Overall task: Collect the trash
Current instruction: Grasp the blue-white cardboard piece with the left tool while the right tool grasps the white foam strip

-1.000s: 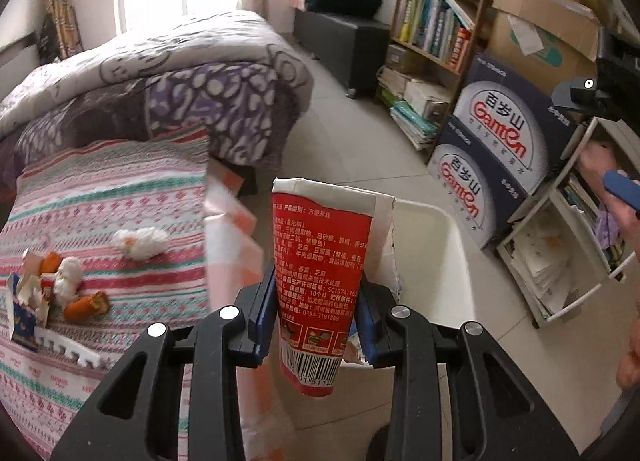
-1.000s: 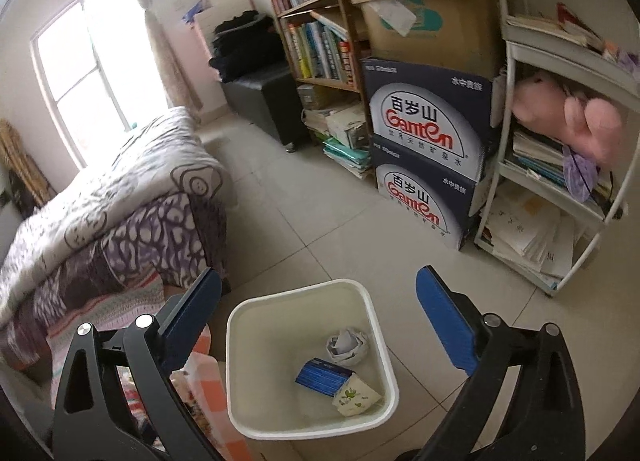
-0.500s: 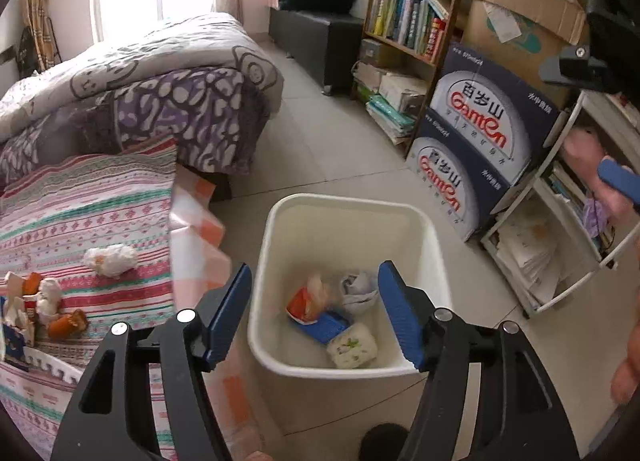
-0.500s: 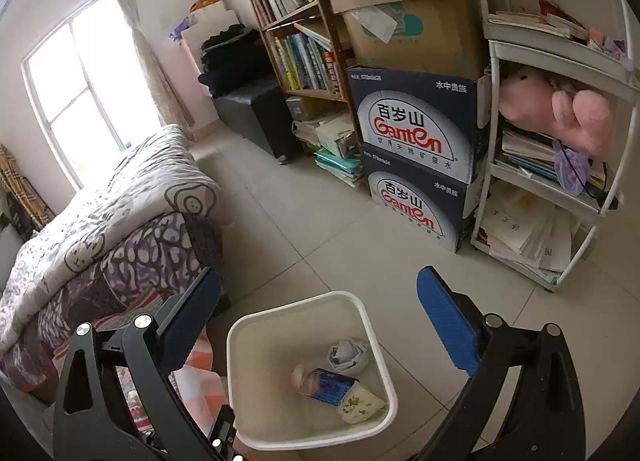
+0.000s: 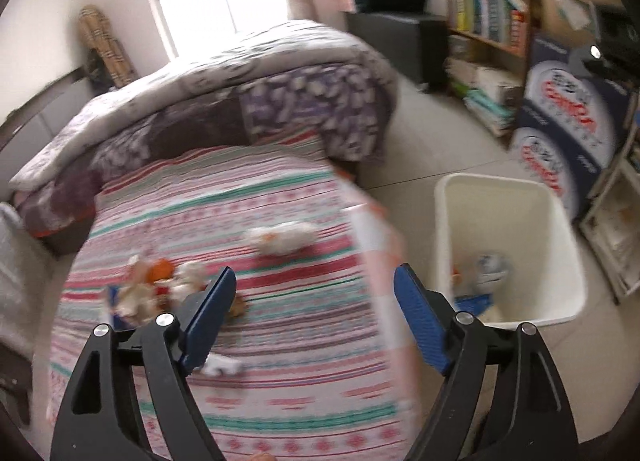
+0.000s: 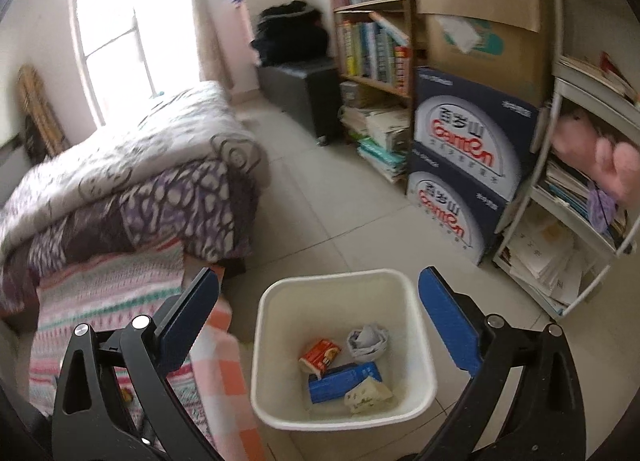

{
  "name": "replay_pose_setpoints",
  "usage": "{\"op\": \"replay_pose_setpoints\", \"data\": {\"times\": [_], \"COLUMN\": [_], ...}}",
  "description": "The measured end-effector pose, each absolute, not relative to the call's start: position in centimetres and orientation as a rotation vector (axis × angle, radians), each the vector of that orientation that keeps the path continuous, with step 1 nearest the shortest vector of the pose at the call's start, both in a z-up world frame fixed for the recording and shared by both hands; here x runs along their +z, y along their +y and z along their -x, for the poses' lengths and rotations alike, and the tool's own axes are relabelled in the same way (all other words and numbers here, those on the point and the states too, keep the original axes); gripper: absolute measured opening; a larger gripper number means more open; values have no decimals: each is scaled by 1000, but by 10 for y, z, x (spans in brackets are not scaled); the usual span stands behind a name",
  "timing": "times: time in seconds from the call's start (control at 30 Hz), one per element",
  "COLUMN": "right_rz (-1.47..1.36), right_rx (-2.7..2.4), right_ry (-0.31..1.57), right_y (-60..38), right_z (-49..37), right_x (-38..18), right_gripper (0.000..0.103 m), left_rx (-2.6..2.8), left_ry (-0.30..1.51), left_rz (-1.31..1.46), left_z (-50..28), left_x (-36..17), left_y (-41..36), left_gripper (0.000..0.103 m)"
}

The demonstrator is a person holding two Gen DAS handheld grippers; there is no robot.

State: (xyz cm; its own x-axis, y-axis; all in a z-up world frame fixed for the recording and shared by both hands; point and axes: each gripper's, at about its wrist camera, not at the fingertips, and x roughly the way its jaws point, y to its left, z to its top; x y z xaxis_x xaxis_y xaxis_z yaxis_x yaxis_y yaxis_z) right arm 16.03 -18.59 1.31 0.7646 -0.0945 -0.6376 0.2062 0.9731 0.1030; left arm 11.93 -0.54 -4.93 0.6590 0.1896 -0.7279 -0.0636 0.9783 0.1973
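A white trash bin (image 6: 340,417) stands on the floor beside the bed; it also shows in the left wrist view (image 5: 568,281). Inside lie a red packet (image 6: 320,355), a crumpled paper ball (image 6: 367,339), a blue box (image 6: 344,381) and a pale wrapper (image 6: 368,395). On the striped bedspread (image 5: 280,361) lie a white crumpled tissue (image 5: 282,239) and a pile of mixed trash (image 5: 160,287). My left gripper (image 5: 316,321) is open and empty above the bedspread. My right gripper (image 6: 318,325) is open and empty above the bin.
A rumpled quilt (image 5: 240,73) covers the far part of the bed. Stacked blue cartons (image 6: 464,177), a bookshelf (image 6: 372,41) and a white wire rack (image 6: 580,221) line the right wall. Tiled floor (image 6: 320,189) lies between them and the bed.
My left gripper opened and dropped the red packet into the bin, then swung left over the bedspread. My right gripper stayed open over the bin.
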Motion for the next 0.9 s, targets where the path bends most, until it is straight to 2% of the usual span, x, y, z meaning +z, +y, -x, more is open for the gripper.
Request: {"op": "replay_pose_setpoints", "data": {"times": [0.4, 0.9], "right_rz": [15, 272], "right_rx": [-27, 309], "right_ry": [711, 795], "right_y": [-90, 29], "right_z": [-161, -149], "right_x": [-9, -60], "right_gripper": [96, 96], "left_rx": [360, 442], "left_ry": [881, 1094], "left_rz": [-88, 14], "left_z": [-104, -108], "left_x": [-52, -100], "left_y": [115, 240], "left_gripper": [80, 79]}}
